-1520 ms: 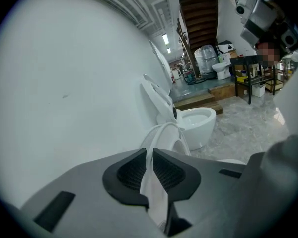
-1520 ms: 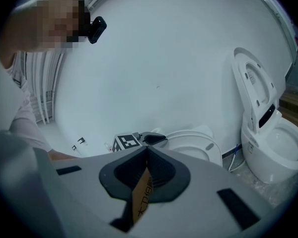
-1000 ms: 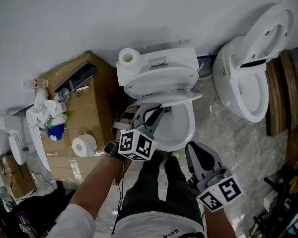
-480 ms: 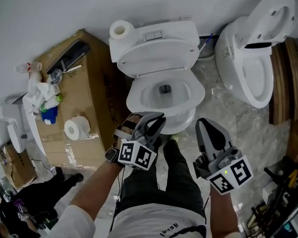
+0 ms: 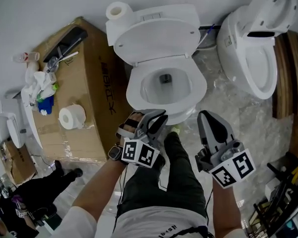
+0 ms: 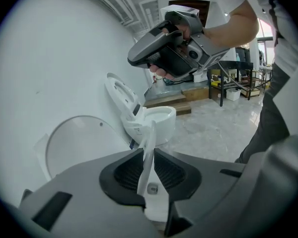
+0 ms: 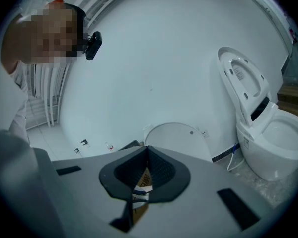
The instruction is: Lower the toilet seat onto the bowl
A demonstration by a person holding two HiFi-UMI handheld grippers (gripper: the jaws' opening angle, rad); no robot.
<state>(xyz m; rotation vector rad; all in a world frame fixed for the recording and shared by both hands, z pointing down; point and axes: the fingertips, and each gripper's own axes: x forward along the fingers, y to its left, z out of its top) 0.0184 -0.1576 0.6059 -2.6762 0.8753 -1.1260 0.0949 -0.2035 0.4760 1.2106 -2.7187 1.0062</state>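
The white toilet point(image 5: 139, 98) stands in the middle of the head view with its lid point(image 5: 156, 33) raised against the tank. The toilet seat point(image 5: 199, 89) lies flat on the bowl rim. My left gripper point(image 5: 159, 116) is at the seat's front edge. In the left gripper view the thin white seat edge point(image 6: 150, 135) runs between the jaws of the left gripper point(image 6: 148, 155), which are shut on it, with the lid point(image 6: 79, 143) behind. My right gripper point(image 5: 209, 116) hangs to the right of the bowl's front, shut and empty point(image 7: 146, 153).
A second toilet point(image 5: 253, 58) with its seat up stands at the right, wooden boards point(image 5: 284, 78) beside it. A cardboard box point(image 5: 89, 78) at the left carries a paper roll point(image 5: 71, 117) and clutter. Another roll point(image 5: 116, 10) sits on the tank. The person's legs point(image 5: 164, 182) are below the grippers.
The seat has come down from half-raised onto the bowl, with the left gripper following it to the front rim. The right gripper has moved slightly up beside the bowl.
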